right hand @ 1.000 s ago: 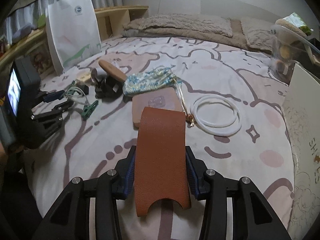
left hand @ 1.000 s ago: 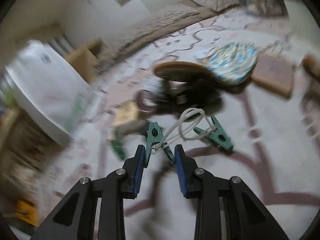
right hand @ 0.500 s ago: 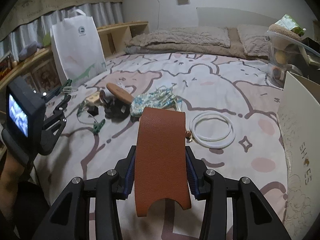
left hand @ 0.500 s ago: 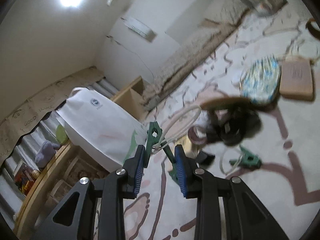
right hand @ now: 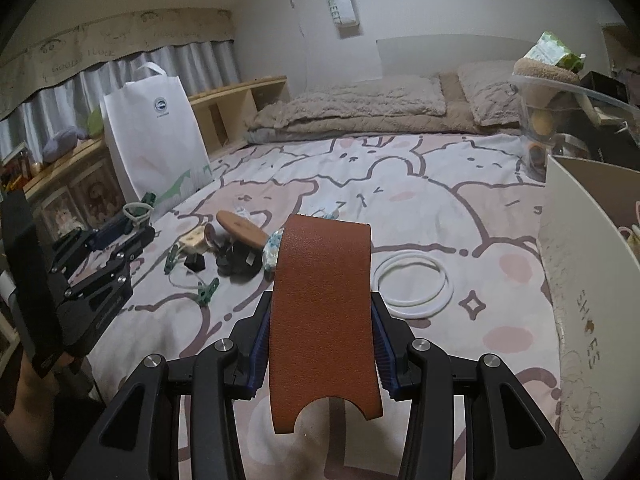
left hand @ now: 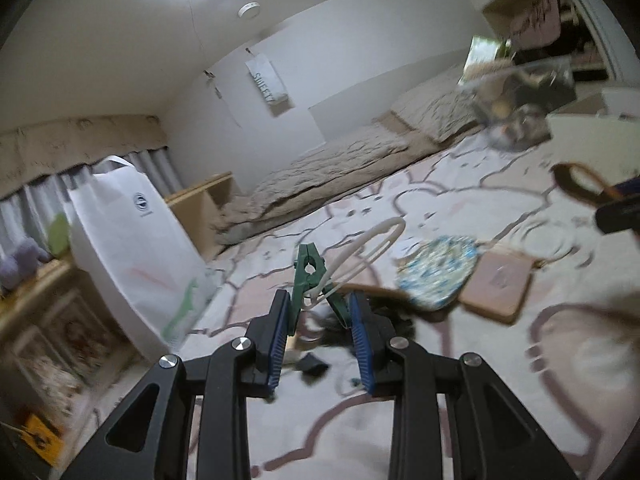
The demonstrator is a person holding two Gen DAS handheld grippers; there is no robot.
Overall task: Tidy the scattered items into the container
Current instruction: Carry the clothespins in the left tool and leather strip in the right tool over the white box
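Note:
My left gripper (left hand: 320, 320) is shut on a green clothes peg (left hand: 307, 280) that carries a white cord loop (left hand: 362, 252), and holds it above the bed. From the right wrist view, the left gripper (right hand: 120, 232) hangs at the left with the peg (right hand: 149, 199) sticking up. My right gripper (right hand: 320, 344) is shut on a brown leather strip (right hand: 322, 312), whose end shows in the left view (left hand: 576, 184). Two more green pegs (right hand: 206, 292) (right hand: 171, 260) joined by white cord lie on the sheet. A white box marked SHOES (right hand: 580, 280) stands at the right.
On the patterned sheet lie a white double ring (right hand: 412, 286), a floral pouch (left hand: 438, 272), a tan flat case (left hand: 498, 284), a wooden brush (right hand: 240, 230) and black items (right hand: 236, 264). A white paper bag (right hand: 156, 140) stands left, a clear plastic bin (right hand: 560, 112) far right.
My left gripper has lifted the peg and cord off the sheet and tilted up, so the wall and ceiling show. My right gripper has risen slightly with the leather strip.

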